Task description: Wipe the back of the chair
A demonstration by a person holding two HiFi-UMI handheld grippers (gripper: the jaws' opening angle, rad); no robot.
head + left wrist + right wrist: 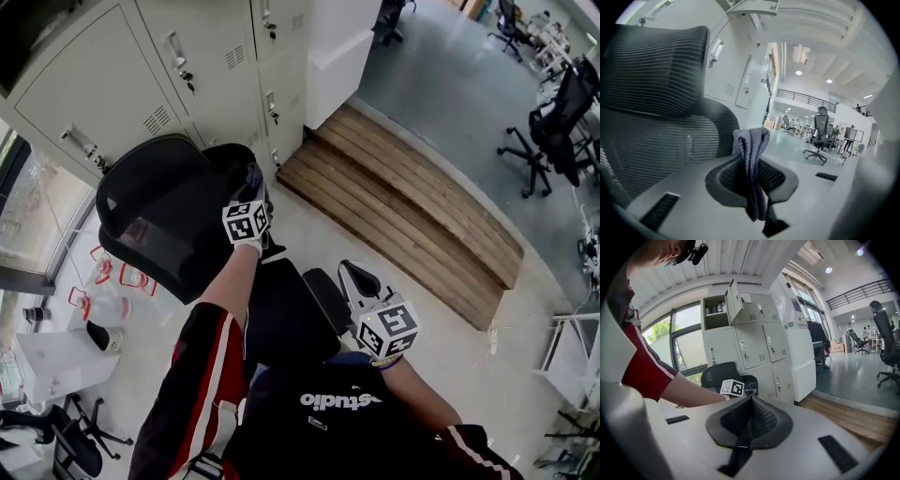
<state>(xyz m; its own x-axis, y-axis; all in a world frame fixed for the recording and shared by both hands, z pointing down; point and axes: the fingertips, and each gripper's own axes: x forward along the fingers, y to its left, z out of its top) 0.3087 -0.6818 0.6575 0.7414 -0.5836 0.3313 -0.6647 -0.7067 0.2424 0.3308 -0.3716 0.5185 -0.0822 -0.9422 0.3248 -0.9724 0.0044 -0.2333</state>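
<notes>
In the left gripper view, our left gripper (751, 174) has its jaws pinched on a folded grey cloth (751, 145), which stands up between them and hangs down past their tips. The chair's mesh back (651, 140) fills the left of that view, with the headrest (656, 61) above it. It is close beside the cloth, but we cannot tell whether the two touch. Only this view shows the cloth. From the head view we see just the marker cube (247, 222) at the end of our outstretched left arm, set against the right edge of the dark chair back, which stands in front of the grey lockers (187, 66).

Our right gripper (750, 414) has its jaws pressed together with nothing between them. The head view places it low, near our body and well apart from the chair back, beside a wooden step (403, 216). The right gripper view adds our red sleeve (644, 366) and one locker door (734, 301) standing open in the top row. Far office chairs (818, 140) show in the open hall.
</notes>
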